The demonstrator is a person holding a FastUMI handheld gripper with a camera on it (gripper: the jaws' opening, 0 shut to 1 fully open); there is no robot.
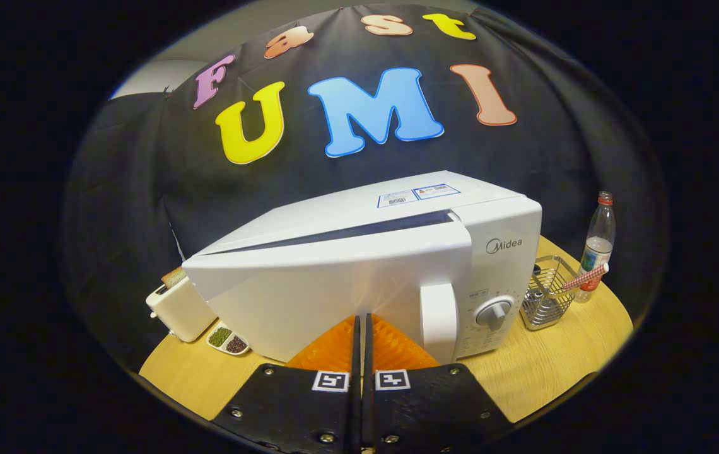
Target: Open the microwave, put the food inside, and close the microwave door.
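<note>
The white microwave carries the brand word "Midea" on its control panel, above a round dial; two stickers lie on its top, their print too small to read; the gripper has its fingers brought together with only a thin slit between them, nothing held, their tips right at the face of the microwave door, though whether they touch it cannot be told; the door stands slightly ajar, a dark wedge of gap showing along its top edge, and its upright handle is just at 2 o'clock from the fingertips; the oven sits on a light wooden table; at 9 o'clock of it stands a white toaster with bread in the slot, beside a small divided dish of green and dark beans; at 3 o'clock stand a wire basket, a red-patterned stick lying across its rim, and a clear plastic bottle with a red cap.
</note>
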